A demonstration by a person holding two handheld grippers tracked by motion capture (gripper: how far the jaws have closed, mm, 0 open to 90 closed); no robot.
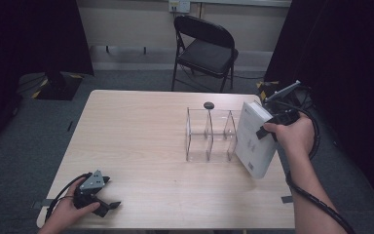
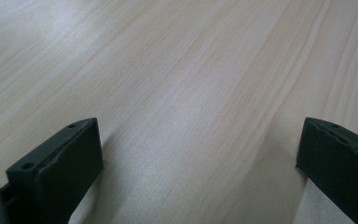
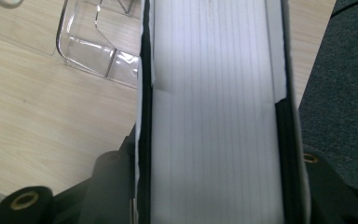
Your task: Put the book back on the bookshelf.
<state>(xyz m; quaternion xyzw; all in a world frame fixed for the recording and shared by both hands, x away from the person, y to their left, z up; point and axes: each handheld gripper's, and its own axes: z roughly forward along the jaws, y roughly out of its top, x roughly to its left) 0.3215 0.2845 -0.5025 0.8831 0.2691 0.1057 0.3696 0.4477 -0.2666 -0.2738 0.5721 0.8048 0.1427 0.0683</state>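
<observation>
The right gripper (image 1: 268, 127) is clamped on a tilted white book (image 1: 254, 138) just right of the clear divider rack (image 1: 210, 135), while the left gripper (image 1: 104, 195) rests near-left, jaws apart.

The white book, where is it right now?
In the high view the book is at the table's right edge, held tilted in the right claw, just right of the clear rack.
</observation>
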